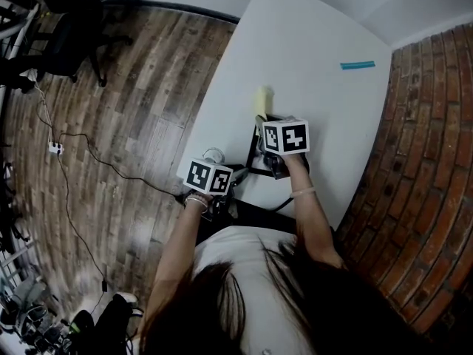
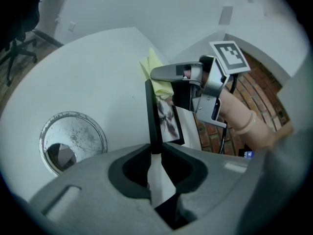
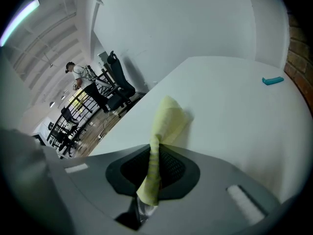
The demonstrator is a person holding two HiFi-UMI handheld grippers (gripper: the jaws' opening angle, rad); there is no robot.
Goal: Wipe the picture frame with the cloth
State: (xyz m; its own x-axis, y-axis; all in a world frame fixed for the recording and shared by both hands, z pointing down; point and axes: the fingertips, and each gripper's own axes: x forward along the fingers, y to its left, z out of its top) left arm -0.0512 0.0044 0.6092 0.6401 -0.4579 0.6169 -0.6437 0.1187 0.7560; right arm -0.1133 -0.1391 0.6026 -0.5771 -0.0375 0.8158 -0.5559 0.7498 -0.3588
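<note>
Now the left gripper pinches the picture frame by its near edge, over the table. The right gripper squeezes the cloth at its far end. Wiping looks started; next, rub along its front.

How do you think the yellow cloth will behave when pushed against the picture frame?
Probably floppy: the yellow cloth bunches and folds where the right tongs pinch it. Likely light, as its free end stands up. It should mould around the picture frame.

Head view looks steeply down; both gripper views share the table.
</note>
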